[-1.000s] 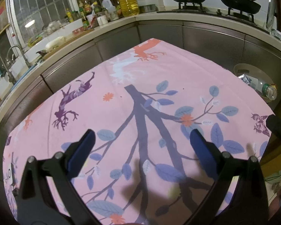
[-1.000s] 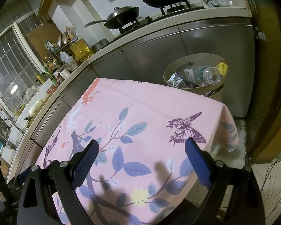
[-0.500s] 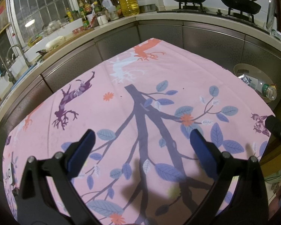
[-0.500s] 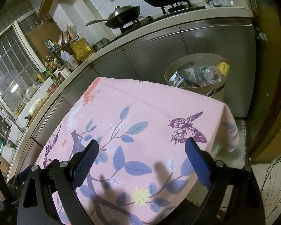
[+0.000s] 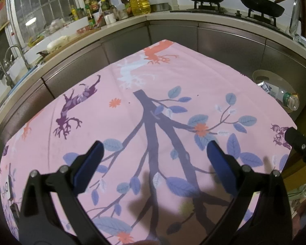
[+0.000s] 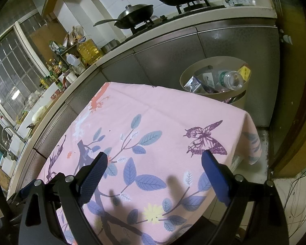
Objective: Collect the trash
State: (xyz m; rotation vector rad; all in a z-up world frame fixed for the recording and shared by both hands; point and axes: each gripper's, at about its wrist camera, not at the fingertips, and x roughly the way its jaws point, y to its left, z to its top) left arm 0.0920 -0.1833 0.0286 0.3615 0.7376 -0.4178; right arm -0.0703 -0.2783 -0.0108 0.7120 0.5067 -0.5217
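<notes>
While both hand-held grippers gape, bare tablecloth, bin beside edge

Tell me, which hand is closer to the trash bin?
Probably the right. The bin, holding a plastic bottle, sits large just past the table corner ahead of the right gripper. From the left gripper, open and empty too, it sits at the far right edge.

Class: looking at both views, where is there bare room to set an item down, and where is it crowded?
The pink tablecloth is bare from the cabinets to both open grippers. Crowded: the trash bin past its far right corner, holding a plastic bottle and cartons, and the countertop with bottles.
</notes>
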